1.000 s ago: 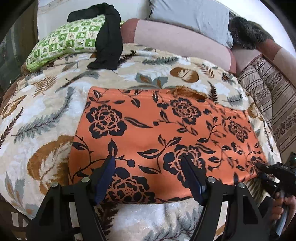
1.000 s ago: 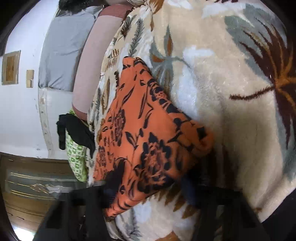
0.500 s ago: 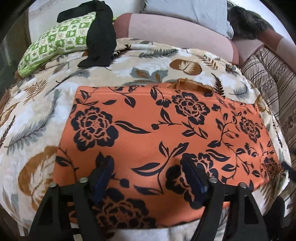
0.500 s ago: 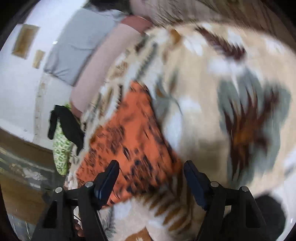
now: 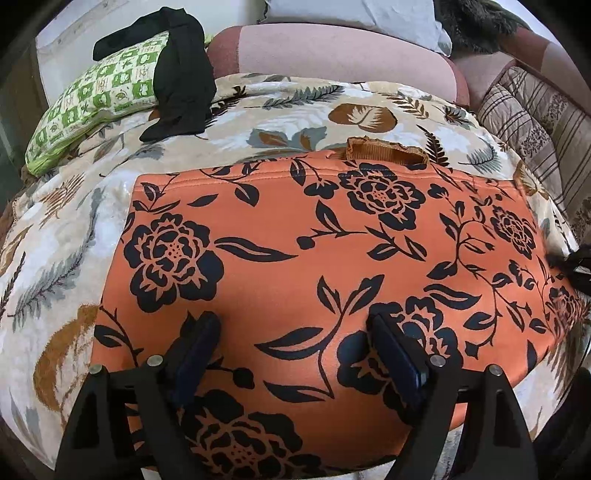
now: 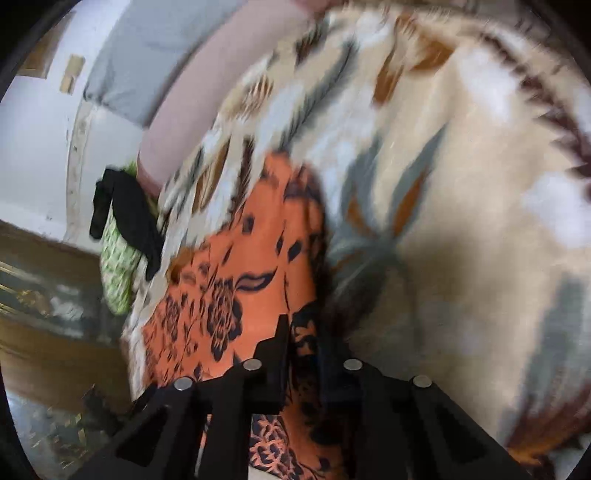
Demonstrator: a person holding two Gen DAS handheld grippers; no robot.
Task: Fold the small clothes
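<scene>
An orange garment with black flowers (image 5: pixel 295 266) lies spread flat on a leaf-patterned blanket (image 5: pixel 66 236). My left gripper (image 5: pixel 291 332) is open and hovers just over the garment's near edge, holding nothing. In the blurred right wrist view my right gripper (image 6: pixel 303 343) has its jaws close together on the garment's right edge (image 6: pixel 243 273), with orange cloth pinched between them. That gripper shows as a dark shape at the right edge of the left wrist view (image 5: pixel 576 266).
A green checked pillow (image 5: pixel 92 103) with a black garment (image 5: pixel 181 85) draped over it lies at the back left. A pink bolster (image 5: pixel 332 51), a grey pillow (image 5: pixel 354 14) and a striped cushion (image 5: pixel 535 118) line the back and right.
My left gripper moved forward over the garment's near edge, still open. My right gripper, open half a second ago, swung in and shut on the garment's right edge.
</scene>
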